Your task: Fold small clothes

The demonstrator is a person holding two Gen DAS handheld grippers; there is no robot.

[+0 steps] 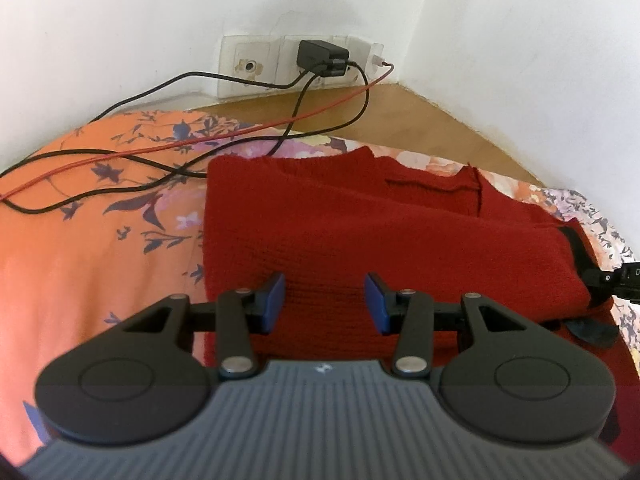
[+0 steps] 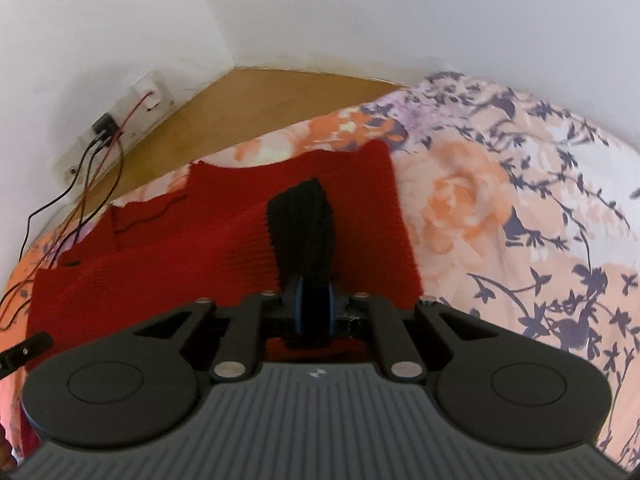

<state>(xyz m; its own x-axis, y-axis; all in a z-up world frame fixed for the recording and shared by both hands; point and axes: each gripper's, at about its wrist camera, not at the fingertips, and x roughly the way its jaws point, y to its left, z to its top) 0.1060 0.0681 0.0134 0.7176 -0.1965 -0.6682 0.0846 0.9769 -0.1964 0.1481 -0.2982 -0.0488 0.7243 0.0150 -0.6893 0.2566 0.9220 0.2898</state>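
Red knitted sweater (image 1: 340,220) with black ribbed cuff (image 2: 304,224), orange bedsheet (image 1: 80,248) patterned with purple leaves and pink flowers, black cables (image 1: 120,156), red cable (image 1: 280,122), white walls (image 1: 120,20), blue gripper pads (image 1: 276,300)

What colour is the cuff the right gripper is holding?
Black, on a red sweater; the cuff shows best in the right wrist view.

Floral bedsheet (image 1: 80,248), cables (image 1: 120,160), charger (image 1: 322,58)

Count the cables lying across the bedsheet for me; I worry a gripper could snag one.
3, all left of the red sweater: a red cable and two black cables, running from the wall sockets. More may hide under the sweater.
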